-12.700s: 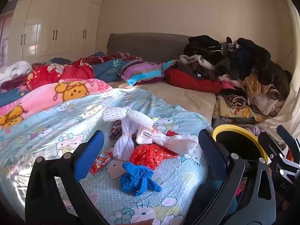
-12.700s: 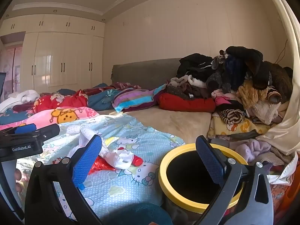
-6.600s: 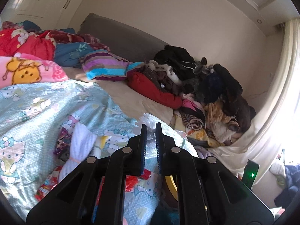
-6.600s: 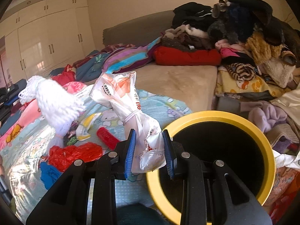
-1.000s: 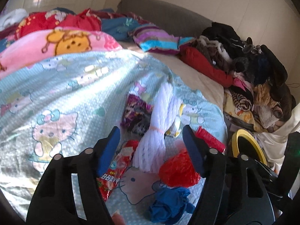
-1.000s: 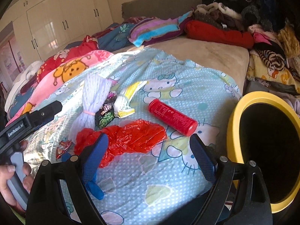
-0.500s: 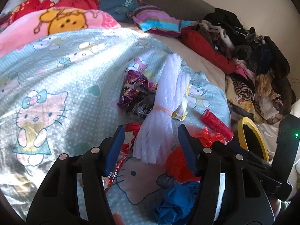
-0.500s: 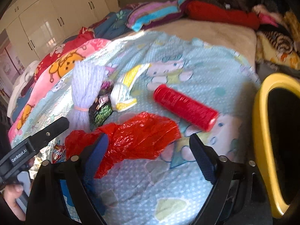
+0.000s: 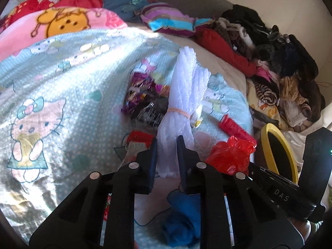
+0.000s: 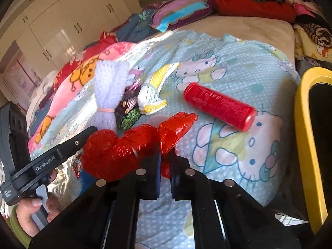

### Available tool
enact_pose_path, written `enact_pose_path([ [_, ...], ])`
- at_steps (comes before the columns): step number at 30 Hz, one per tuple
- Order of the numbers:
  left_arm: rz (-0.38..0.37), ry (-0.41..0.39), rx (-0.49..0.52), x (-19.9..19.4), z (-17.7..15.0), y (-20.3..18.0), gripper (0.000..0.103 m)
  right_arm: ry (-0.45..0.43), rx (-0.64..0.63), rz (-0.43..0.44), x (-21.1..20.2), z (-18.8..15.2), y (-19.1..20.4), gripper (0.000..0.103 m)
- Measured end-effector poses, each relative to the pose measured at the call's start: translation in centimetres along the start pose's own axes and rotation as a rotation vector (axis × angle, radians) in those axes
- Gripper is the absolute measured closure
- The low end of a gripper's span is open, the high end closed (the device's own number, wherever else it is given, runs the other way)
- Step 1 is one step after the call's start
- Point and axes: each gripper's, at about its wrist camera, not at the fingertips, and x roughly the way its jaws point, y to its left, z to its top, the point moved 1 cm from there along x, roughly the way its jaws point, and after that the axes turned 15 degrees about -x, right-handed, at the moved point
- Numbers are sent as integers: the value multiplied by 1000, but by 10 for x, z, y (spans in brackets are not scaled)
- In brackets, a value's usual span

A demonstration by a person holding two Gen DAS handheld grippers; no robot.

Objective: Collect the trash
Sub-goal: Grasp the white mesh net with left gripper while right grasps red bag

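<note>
Trash lies on a light-blue cartoon blanket [image 9: 62, 78]. My left gripper [image 9: 167, 145] is shut on the near end of a white foam net bundle [image 9: 184, 95] tied with a rubber band; the bundle also shows in the right wrist view [image 10: 108, 95]. My right gripper [image 10: 164, 155] is shut on a crumpled red plastic bag [image 10: 132, 143], which also shows in the left wrist view [image 9: 230, 153]. A red cylinder [image 10: 220, 106] lies on the blanket to the right. Dark snack wrappers [image 9: 143, 99], a white-and-yellow wrapper [image 10: 154, 91] and a blue crumpled bag [image 9: 182, 222] lie nearby.
A black bin with a yellow rim [image 10: 305, 145] stands at the bed's right edge and shows in the left wrist view [image 9: 278, 151]. A pile of clothes [image 9: 280, 62] fills the far right. Pillows and blankets [image 9: 62, 20] lie at the back left. White wardrobes [image 10: 68, 27] stand behind.
Both grippers were open half a second ago. The left has closed on the white foam net bundle and the right has closed on the red plastic bag.
</note>
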Motion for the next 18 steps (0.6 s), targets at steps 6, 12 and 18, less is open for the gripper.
enact_pose_path([
  [6,-37,-52,17,-18,8,-13,91,-65,7,-23,-19,3,-5,98],
  [12,-68,-82,35,-31,12,-27,91,-127,-53,-51,-40,7,-1,98],
  [18,-94,-95,50,-39,14,-38,91,-176,-94,-69,-62,12,4,98],
])
